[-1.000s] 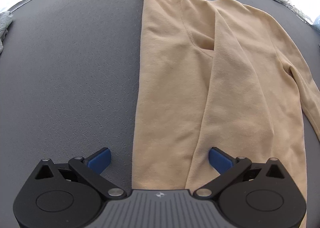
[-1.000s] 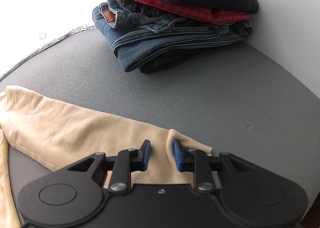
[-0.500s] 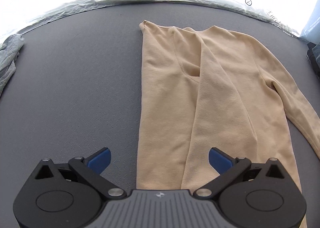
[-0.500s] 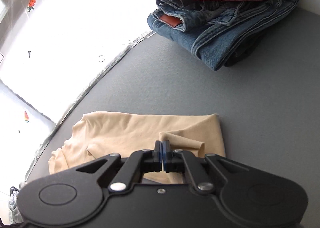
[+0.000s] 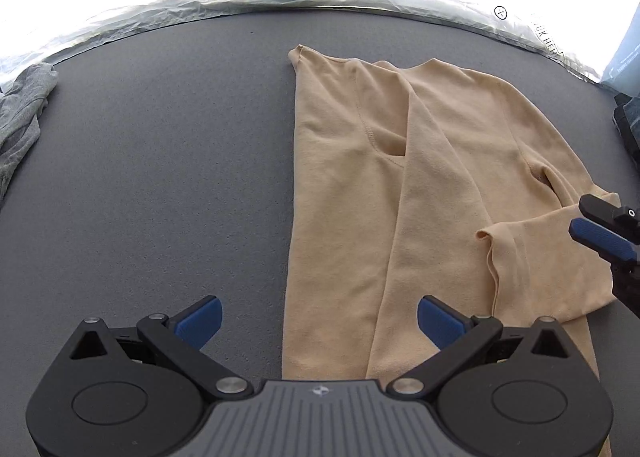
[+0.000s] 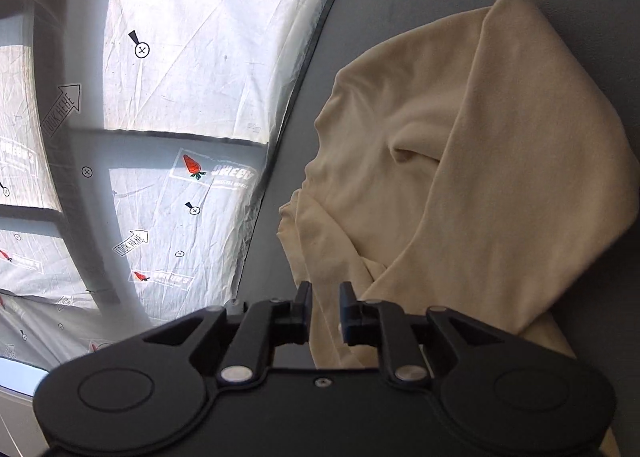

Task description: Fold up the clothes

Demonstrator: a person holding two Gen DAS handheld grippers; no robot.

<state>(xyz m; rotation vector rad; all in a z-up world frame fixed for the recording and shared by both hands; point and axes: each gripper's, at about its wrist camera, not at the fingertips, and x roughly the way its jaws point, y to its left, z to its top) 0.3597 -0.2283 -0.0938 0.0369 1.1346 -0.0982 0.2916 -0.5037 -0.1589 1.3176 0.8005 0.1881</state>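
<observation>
Left wrist view: the left gripper (image 5: 318,317) is pointing steeply down over the grey tabletop (image 5: 160,177), its blue pads standing wide apart, released and gripping nothing. The beige long-sleeved top (image 5: 360,197) is lying flat from the centre toward 3 o'clock, hem running under the gripper at 6 o'clock, shoulder corner at 12 o'clock. One sleeve (image 5: 532,257) is lying folded across the body at 4 o'clock, cuff facing the centre. The right gripper (image 5: 600,233) is entering at 3 o'clock, hovering just beside that sleeve. A grey garment (image 5: 24,113) is lying at 9 o'clock; a dark pile (image 5: 628,117) is showing at 2 o'clock.

Right wrist view: the right gripper (image 6: 325,309) is tilting shallowly downward, rolled sideways, its jaws opening a narrow gap; beige cloth is showing through the gap, with neither pad visibly pressing it. Printed plastic sheeting (image 6: 160,97) is filling 9 to 11 o'clock.
</observation>
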